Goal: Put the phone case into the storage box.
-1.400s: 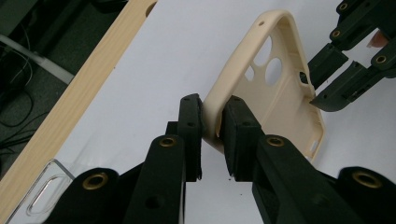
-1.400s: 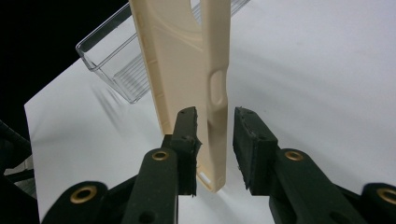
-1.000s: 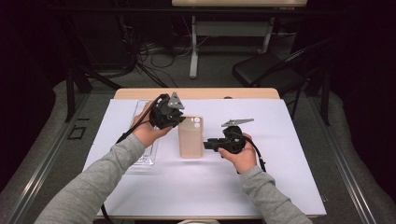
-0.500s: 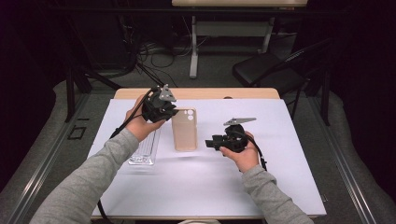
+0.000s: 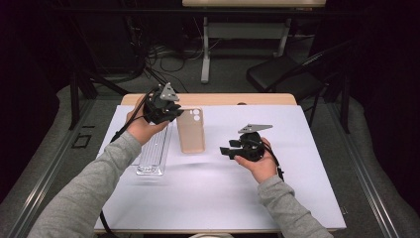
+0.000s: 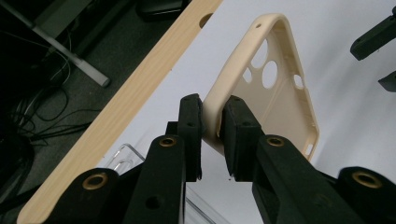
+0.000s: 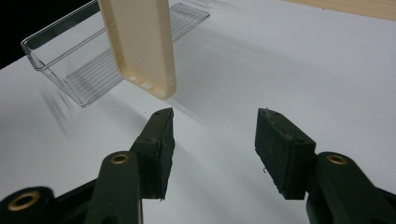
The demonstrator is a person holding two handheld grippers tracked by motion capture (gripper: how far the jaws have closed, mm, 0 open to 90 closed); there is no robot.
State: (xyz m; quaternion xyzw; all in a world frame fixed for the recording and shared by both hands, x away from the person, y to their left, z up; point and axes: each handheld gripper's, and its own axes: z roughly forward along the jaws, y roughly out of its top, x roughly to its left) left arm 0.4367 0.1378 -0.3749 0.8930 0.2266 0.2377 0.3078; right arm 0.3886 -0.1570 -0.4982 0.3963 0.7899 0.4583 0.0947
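Phone case (image 5: 190, 132), a beige shell with round camera cut-outs, hangs above the white table cover (image 5: 297, 188) with its far end lifted; its shadow lies on the cover below. It is empty, and the left gripper view looks into its hollow inner side. Just beside it, to the left in the high view, lies a clear plastic tray (image 5: 151, 154) with a ribbed floor; it holds nothing that can be made out, and the person's left forearm crosses over part of it.

Left gripper (image 6: 211, 123) is clamped on the case: its two black pads press on one long side wall near the camera end, one pad outside the wall and one inside. Right gripper (image 7: 214, 135) holds nothing. Its jaws have just been opening and now stand moderately apart over the bare cover, pointed toward the lower end of the case, which hangs just ahead of the fingertips without touching them.

Compared with a second ago, the left hand (image 5: 143, 128) has carried the case toward the far left of the table and a little higher, while the right hand (image 5: 257, 161) has stayed in place.
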